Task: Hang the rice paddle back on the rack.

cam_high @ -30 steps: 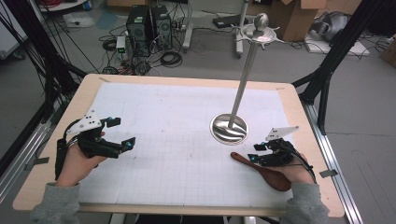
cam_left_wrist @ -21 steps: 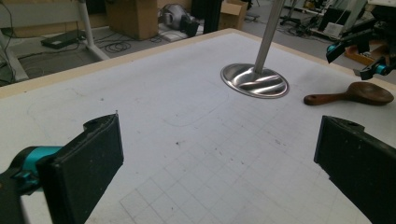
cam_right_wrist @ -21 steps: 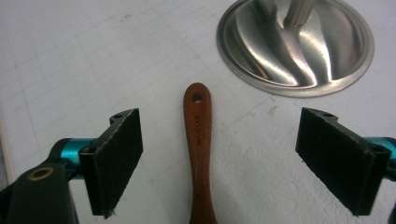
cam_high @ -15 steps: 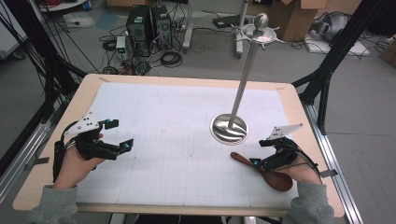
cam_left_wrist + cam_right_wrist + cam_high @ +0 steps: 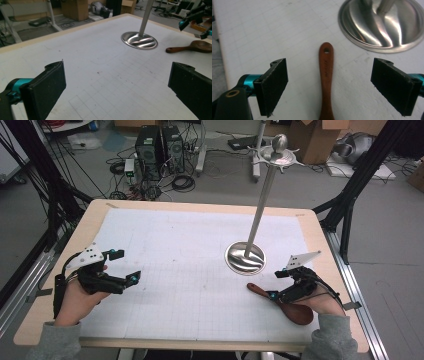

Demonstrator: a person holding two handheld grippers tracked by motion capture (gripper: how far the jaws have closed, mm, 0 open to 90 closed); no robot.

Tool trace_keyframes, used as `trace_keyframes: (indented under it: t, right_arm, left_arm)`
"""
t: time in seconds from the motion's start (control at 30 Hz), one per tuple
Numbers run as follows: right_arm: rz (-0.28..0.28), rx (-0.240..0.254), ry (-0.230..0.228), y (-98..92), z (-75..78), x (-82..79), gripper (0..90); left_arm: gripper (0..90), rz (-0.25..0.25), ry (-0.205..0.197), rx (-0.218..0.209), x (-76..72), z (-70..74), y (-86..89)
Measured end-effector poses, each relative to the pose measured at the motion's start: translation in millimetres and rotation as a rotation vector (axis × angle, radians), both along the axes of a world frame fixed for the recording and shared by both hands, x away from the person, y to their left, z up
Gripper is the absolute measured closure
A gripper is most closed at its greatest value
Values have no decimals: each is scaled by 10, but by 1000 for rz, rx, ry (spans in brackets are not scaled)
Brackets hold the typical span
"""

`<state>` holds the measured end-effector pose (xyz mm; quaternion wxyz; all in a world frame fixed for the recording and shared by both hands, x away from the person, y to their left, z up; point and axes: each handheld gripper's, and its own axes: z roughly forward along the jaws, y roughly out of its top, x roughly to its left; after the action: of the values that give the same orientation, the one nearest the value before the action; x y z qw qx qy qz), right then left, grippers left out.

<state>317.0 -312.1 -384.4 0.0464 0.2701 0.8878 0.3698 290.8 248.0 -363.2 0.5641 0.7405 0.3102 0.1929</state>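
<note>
Looking down from the high view, I am seeing the counter (image 5: 60,285), a pale wooden top under a white gridded sheet (image 5: 190,270), taking up most of the frame. At right of centre the metal stand (image 5: 257,220) is rising on a thin pole from a round shiny base (image 5: 245,258), its knobbed top reaching the upper right of the frame.

My right gripper (image 5: 274,285) is sitting at the lower right of the high view, just below and right of that base. Its fingers have just been opening, and they are now standing wide apart. In the right gripper view the black pads (image 5: 274,85) are flanking the wooden spoon (image 5: 326,75) without touching it: the handle is running up the middle of the frame between them, its holed end pointing toward the base at the upper right. In the high view the spoon is lying flat on the sheet at the lower right, its bowl partly under my right hand.

My left gripper (image 5: 127,266) is hovering at the lower left of the high view, well apart from the spoon. Its fingers (image 5: 47,85) are also spread wide, with bare sheet between them in the left gripper view.
</note>
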Motion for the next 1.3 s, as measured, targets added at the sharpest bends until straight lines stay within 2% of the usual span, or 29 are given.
trace_keyframes:
  t: [0.07, 0.1, 0.13, 0.17, 0.2, 0.27, 0.33, 0.37, 0.43, 0.6, 0.8, 1.1, 1.3]
  right_arm:
    - [20, -12, 4, 25, 11, -22, 128]
    - [25, -35, 12, 42, 2, -37, 129]
    - [25, -35, 12, 42, 2, -37, 129]
    - [18, -64, 21, 48, -20, -37, 130]
    - [18, -64, 21, 48, -20, -37, 130]
    - [12, -97, 35, 63, -54, -30, 137]
    - [17, -95, 39, 73, -59, -27, 139]
    - [40, -73, 48, 93, -52, -24, 150]
    - [52, -62, 50, 105, -48, -24, 154]
    - [27, -100, 60, 91, -82, -1, 154]
    - [36, -119, 71, 113, -103, 2, 162]
    - [33, -194, 87, 144, -167, 16, 237]
    - [44, -227, 123, 145, -213, 14, 300]
  left_arm:
    - [28, -5, -7, -10, 1, 18, 1]
    - [28, -9, -4, -9, 11, 27, -8]
    - [28, -9, -4, -9, 11, 27, -8]
    - [28, -16, 0, -8, 19, 21, -28]
    - [28, -16, 0, -8, 19, 21, -28]
    - [29, -30, 13, 6, 29, -1, -61]
    - [28, -30, 16, 12, 30, -7, -72]
    - [28, -38, 23, 32, 30, -13, -91]
    - [28, -38, 15, 45, 23, -9, -104]
    - [28, -43, 9, 41, 18, 5, -111]
    - [28, -45, 18, 39, 32, -15, -120]
    - [28, -49, 16, 40, 22, -7, -114]
    - [28, -46, 22, 41, 36, -21, -111]
